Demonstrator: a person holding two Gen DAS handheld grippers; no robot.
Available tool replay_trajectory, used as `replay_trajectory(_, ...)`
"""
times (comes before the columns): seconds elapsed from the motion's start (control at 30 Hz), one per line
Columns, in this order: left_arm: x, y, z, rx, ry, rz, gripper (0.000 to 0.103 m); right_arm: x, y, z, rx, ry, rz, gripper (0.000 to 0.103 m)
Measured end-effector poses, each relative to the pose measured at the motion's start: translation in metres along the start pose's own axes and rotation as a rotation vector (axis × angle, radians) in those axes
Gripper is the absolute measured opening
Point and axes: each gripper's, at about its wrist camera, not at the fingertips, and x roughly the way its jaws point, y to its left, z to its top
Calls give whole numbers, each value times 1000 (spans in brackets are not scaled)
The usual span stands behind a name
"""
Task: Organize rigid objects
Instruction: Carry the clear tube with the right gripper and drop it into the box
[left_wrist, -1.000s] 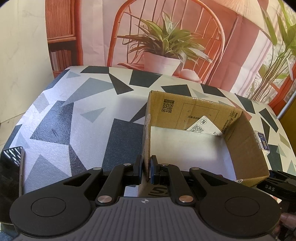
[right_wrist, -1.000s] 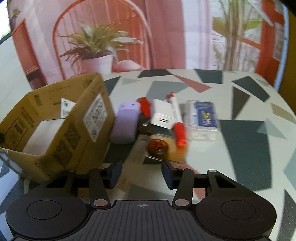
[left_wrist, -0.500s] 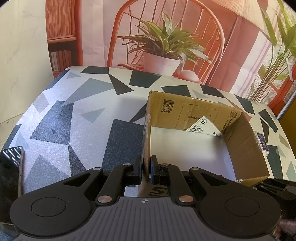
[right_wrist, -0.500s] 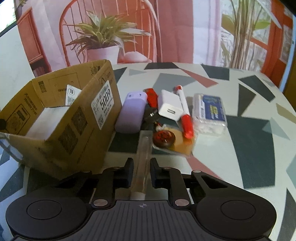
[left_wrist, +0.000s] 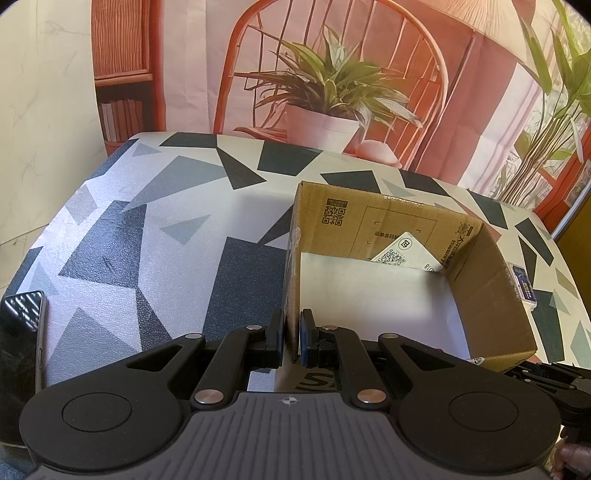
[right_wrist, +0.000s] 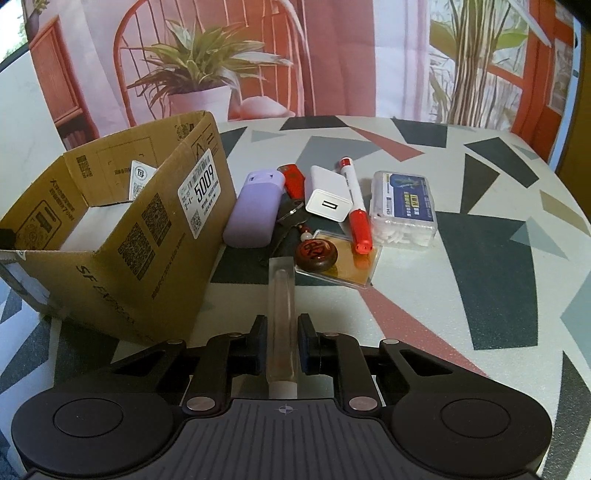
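The table (right_wrist: 480, 280), patterned with dark and pale shards, carries an open cardboard box (right_wrist: 122, 236) at the left, and the left gripper (left_wrist: 292, 341) has its fingers clamped on the box's near wall, steadying it. Just right of the box lies the cluster yet to be sorted — a lilac case (right_wrist: 255, 208), a clear plastic box (right_wrist: 404, 206), a white charger (right_wrist: 328, 199), a red marker (right_wrist: 354, 205) and a round red-and-brown charm (right_wrist: 316, 253) on an amber card. The right gripper (right_wrist: 281, 345) has its fingers closed on a clear tube (right_wrist: 281, 310), lifted off the table, pointing toward the pile. The step in hand looks like carrying this tube to the box — the next move calls for swinging left over the rim and opening above the pale floor inside.
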Motion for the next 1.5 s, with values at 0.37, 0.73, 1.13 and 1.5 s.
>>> replay_trajectory(0.37,0,0,1,-2,-3,-11,10,-21,-16,8,112,-49,46,15)
replay_trajectory(0.73,2,4,-1,-14,-8,-25,10,-74,15,72,57,-250,194,15)
replay_trajectory(1.13,2,5,-1,-18,-9,-31,10,16,115,92,-21,-65,411,15)
replay_trajectory(1.5,3,4,-1,-22,-6,-33,10,24,126,83,-4,-31,461,27)
